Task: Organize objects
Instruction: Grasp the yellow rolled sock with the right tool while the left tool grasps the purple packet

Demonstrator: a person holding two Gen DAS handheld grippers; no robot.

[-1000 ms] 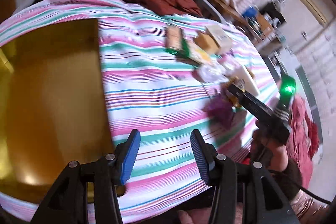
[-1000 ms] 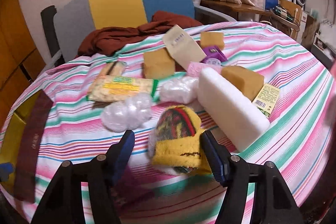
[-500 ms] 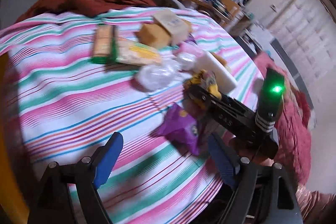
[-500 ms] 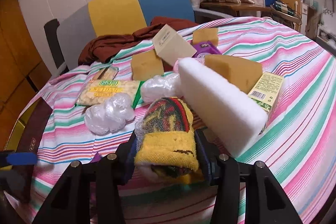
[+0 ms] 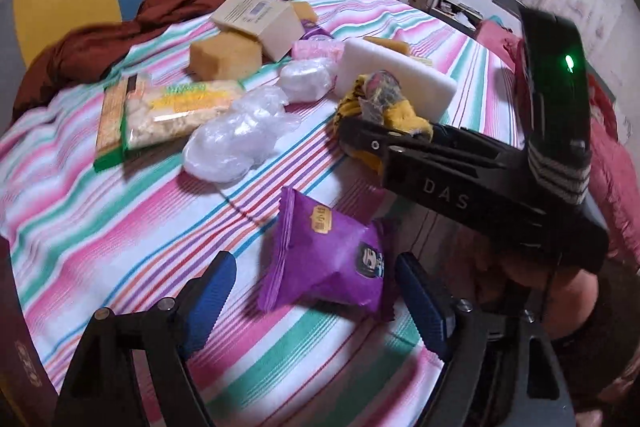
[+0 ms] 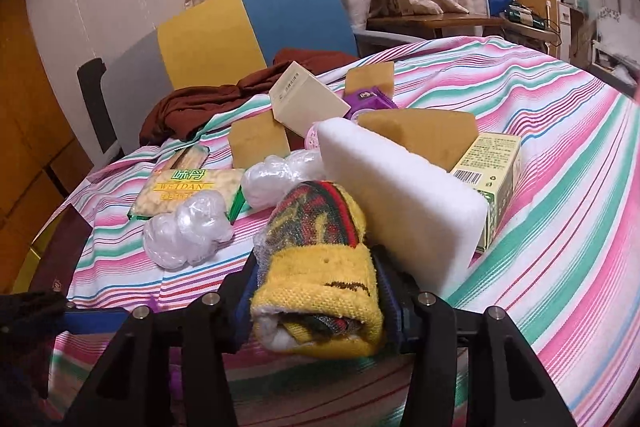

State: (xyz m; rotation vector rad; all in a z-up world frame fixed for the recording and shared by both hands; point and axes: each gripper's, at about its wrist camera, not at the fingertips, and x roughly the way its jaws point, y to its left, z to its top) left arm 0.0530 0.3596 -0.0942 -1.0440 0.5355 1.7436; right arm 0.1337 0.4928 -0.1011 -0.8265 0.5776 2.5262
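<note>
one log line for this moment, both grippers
left gripper: open, straddling purple snack packet | right gripper: shut on yellow knitted sock roll

The left gripper (image 5: pixel 316 291) is held low over the table with its blue-padded fingers (image 5: pixel 210 291) spread wide apart, nothing being clamped between them. The right gripper (image 6: pixel 316 291) is closed, its pads pressed against both sides of a rolled yellow cloth (image 6: pixel 320 267), and is seen reaching in from the right.

Dim warm indoor light — fisheye bending at dark edges, slight blur in nearest parts.
</note>
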